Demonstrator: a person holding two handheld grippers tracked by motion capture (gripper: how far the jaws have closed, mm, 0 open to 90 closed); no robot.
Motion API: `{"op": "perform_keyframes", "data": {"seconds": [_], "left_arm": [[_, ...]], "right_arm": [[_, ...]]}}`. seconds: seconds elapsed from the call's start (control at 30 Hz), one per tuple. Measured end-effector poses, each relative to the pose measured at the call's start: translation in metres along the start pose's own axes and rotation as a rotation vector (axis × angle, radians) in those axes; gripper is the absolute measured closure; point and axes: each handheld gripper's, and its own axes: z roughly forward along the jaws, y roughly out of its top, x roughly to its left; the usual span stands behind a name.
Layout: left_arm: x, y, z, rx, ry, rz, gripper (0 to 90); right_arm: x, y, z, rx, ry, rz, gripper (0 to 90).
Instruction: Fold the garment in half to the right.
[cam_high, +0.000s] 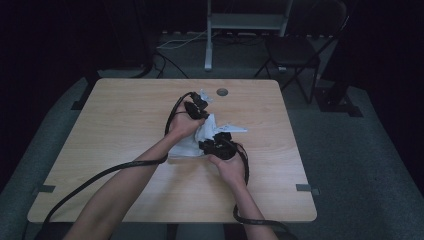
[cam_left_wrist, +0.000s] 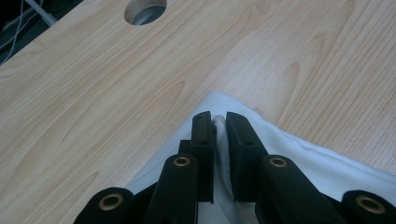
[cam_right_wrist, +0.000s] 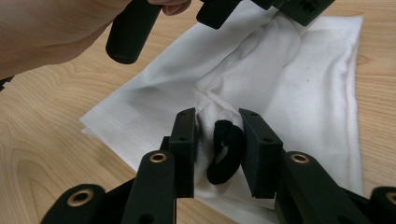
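White cloth (cam_high: 192, 142) lying crumpled near the middle of a wooden table (cam_high: 115, 125), between two hand-held grippers. Left gripper (cam_high: 199, 111) at the far edge of the cloth, just near of a round hole (cam_high: 222, 92) in the tabletop; in the left gripper view (cam_left_wrist: 219, 122), jaws nearly together, pinching a thin raised fold of the cloth (cam_left_wrist: 322, 168) at its corner. Right gripper (cam_high: 216, 142) at the near right side of the cloth; in the right gripper view (cam_right_wrist: 218, 122), jaws somewhat apart, a bunched ridge of cloth (cam_right_wrist: 299, 93) and a small black curved piece (cam_right_wrist: 226, 151) between them; contact of the pads with either not discernible. Left gripper and the hand (cam_right_wrist: 56, 32) holding it visible at the top of that view, over the far part of the cloth.
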Motion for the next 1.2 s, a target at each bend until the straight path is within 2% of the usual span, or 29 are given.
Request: {"op": "perform_keyframes", "data": {"seconds": [0.6,1.2], "left_arm": [[-0.0025,0.0012,0.0009,-0.011,-0.012,0.012,77.3],[-0.0056,0.0016,0.0029,-0.027,-0.019,0.025,74.0]], "right_arm": [[-0.0041,-0.0006,-0.0045,0.005,-0.032,-0.007,62.9],[-0.0078,-0.0024,-0.0074,0.013,-0.043,-0.009,62.0]]}}
